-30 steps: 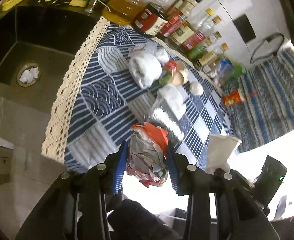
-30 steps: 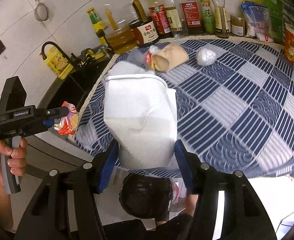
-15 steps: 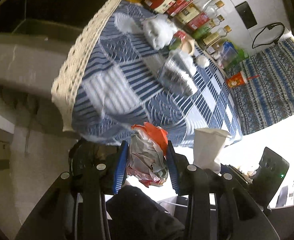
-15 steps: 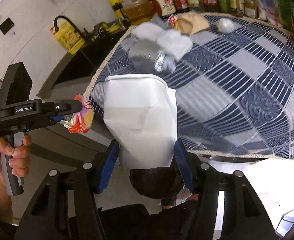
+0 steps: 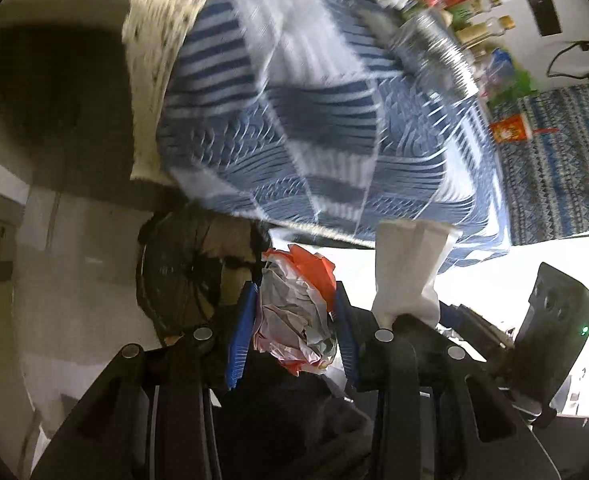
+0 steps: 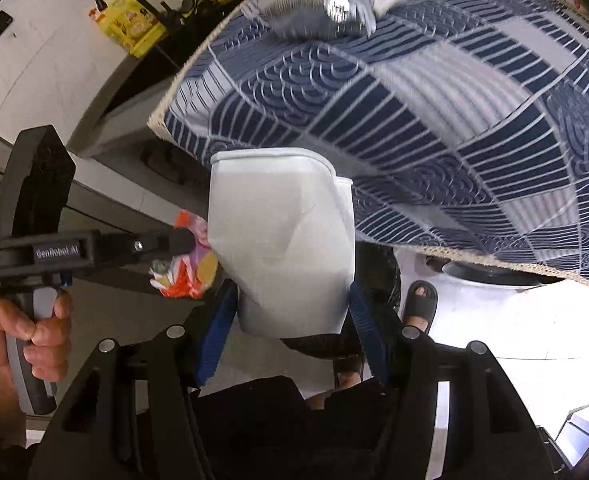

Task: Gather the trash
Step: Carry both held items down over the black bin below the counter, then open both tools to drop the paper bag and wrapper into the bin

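The left gripper (image 5: 294, 320) clamps a crumpled wrapper (image 5: 298, 312) and the right gripper (image 6: 290, 312) holds a white carton (image 6: 282, 240), both off the tabletop's (image 6: 414, 100) near edge. Below that edge, nearer the left gripper, sits what looks like a black-lined bin (image 5: 186, 272), though blur leaves this unsure.

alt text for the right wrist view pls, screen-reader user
The right hand-held gripper clamps a crushed white paper cup beyond the edge of a blue-and-white patterned tablecloth. At left, the left hand-held gripper holds a crumpled orange-and-silver wrapper.
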Tool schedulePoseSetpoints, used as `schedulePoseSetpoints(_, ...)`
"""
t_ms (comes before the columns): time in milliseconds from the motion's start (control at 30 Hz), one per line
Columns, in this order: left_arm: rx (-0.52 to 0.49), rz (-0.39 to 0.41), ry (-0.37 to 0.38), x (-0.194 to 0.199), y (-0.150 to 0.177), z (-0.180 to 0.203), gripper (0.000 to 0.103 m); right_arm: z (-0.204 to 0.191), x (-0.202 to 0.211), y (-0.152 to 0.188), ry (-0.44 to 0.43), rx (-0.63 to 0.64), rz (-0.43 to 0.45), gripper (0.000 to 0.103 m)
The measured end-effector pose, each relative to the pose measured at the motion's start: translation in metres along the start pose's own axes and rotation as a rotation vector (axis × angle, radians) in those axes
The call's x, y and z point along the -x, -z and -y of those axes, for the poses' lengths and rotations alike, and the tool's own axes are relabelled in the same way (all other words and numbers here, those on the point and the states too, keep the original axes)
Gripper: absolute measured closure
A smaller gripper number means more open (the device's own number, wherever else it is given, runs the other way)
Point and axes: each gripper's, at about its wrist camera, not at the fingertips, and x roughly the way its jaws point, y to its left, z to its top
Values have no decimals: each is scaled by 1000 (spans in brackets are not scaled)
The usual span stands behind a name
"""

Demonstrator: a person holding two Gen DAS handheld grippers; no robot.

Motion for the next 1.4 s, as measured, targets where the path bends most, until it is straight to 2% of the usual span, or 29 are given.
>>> schedulePoseSetpoints(467,85,-106,-42,-46,-1,-27,66,17,-52,3,-21,0,-127,44)
schedulePoseSetpoints(500,97,-114,-30,-48,-1,-29,64,19,-53,3,-24,1,-127,44)
schedulePoseSetpoints(533,106,-121,-17,-49,-2,-30,56,19,-53,4,-21,-3,-125,41)
schedulePoseSetpoints(567,111,-125,-19,-50,-3,-32,48,22,-52,4,-11,-21,-117,29)
schedulePoseSetpoints(600,116,-123,-35,-51,-4,-34,38,24,-52,3,-8,-36,-108,23)
schedulePoseSetpoints(633,126,-120,-53,-51,-5,-36,36,28,-52,2,-13,-57,-102,22)
schedulePoseSetpoints(733,146,-127,-55,-53,-10,-42,36,32,-54,-1,-4,-66,-106,22)
schedulePoseSetpoints(1100,110,-117,-64,-46,-14,-35,36,30,-39,-2,21,-73,-88,21)
schedulePoseSetpoints(1333,39,-57,-49,-21,-17,-13,36,24,-5,-1,59,-81,-14,17)
schedulePoseSetpoints(1400,14,-38,-68,-13,-19,-7,36,20,6,-1,65,-86,14,12)
